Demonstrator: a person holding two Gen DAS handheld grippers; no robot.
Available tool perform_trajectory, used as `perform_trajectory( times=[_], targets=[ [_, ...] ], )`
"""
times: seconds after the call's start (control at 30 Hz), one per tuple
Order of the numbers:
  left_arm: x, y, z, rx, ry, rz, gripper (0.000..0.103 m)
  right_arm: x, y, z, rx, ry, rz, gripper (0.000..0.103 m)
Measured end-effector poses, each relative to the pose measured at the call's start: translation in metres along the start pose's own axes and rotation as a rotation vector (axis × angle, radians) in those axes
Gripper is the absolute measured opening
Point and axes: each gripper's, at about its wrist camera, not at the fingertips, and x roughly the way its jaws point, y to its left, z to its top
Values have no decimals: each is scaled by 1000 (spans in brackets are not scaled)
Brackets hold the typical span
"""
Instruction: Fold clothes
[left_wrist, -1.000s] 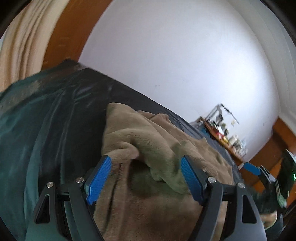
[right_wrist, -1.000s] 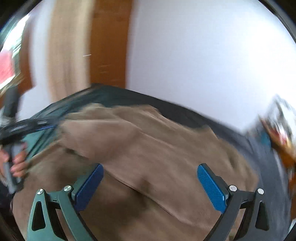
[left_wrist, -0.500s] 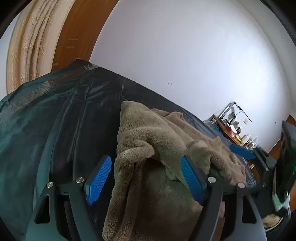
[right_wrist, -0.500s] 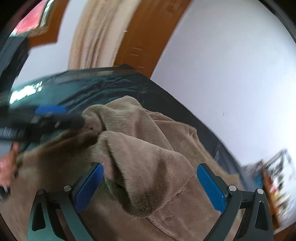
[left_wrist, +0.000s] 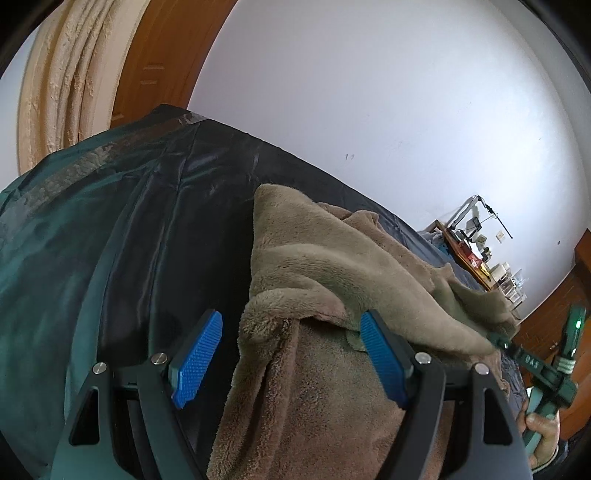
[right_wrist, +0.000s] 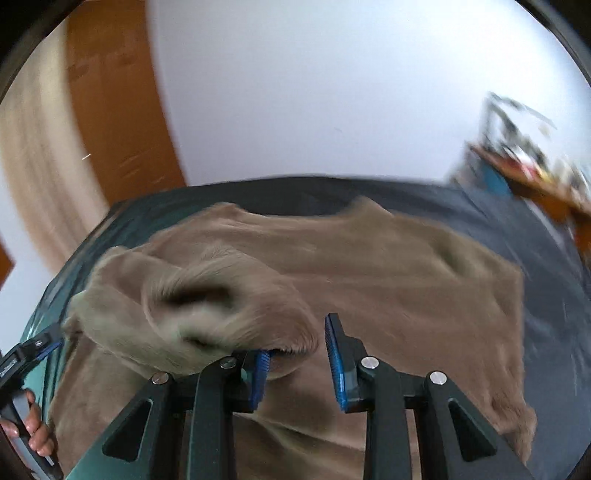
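A brown fleece garment (left_wrist: 325, 266) lies rumpled on a dark green sheet (left_wrist: 110, 236). My left gripper (left_wrist: 291, 354) is open, its blue pads on either side of a folded fleece edge, not gripping it. In the right wrist view the garment (right_wrist: 369, 266) spreads wide, with a bunched fold (right_wrist: 192, 310) at the left. My right gripper (right_wrist: 299, 362) has its jaws narrowed, with a gap between the pads; the fold's edge lies against the left pad (right_wrist: 260, 373). The right gripper also shows at the right edge of the left wrist view (left_wrist: 535, 365), against the fleece.
A white wall (left_wrist: 369, 92), an orange door (left_wrist: 155, 66) and a beige curtain (left_wrist: 62, 85) stand behind the bed. A cluttered table (left_wrist: 476, 254) is at the far right. The left gripper shows at the left edge of the right wrist view (right_wrist: 26, 362).
My right gripper's jaws have closed from wide open to a narrow gap and the view has swung right. The left gripper stays open and has shifted slightly along the fleece edge.
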Motion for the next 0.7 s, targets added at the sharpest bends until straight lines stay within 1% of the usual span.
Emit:
perform_trajectory(
  times=[0.07,0.13,0.2,0.23,0.27,0.3,0.5,0.6,0.7],
  targets=[
    [2,0,0,0,8,3,81,0,-20,-10,45,21,-7,31],
    [4,0,0,1,16,7,81,-2,-34,-19,81,45,22,32],
    [5,0,-1,4,20,10,81,-3,-42,-26,102,57,39,36],
    [6,0,-1,4,22,12,81,-5,-44,-27,99,51,36,39],
    [6,1,-1,4,24,13,81,-8,-45,-27,95,42,32,52],
    [7,1,-1,2,27,15,81,-10,-46,-27,95,34,38,60],
    [8,3,0,-5,31,17,81,-23,-71,-20,214,-9,193,61],
    [8,1,-1,8,29,20,81,-18,-76,-12,234,-14,201,61],
    [8,-1,-1,19,27,28,81,-5,-78,-3,254,8,212,61]
  ],
)
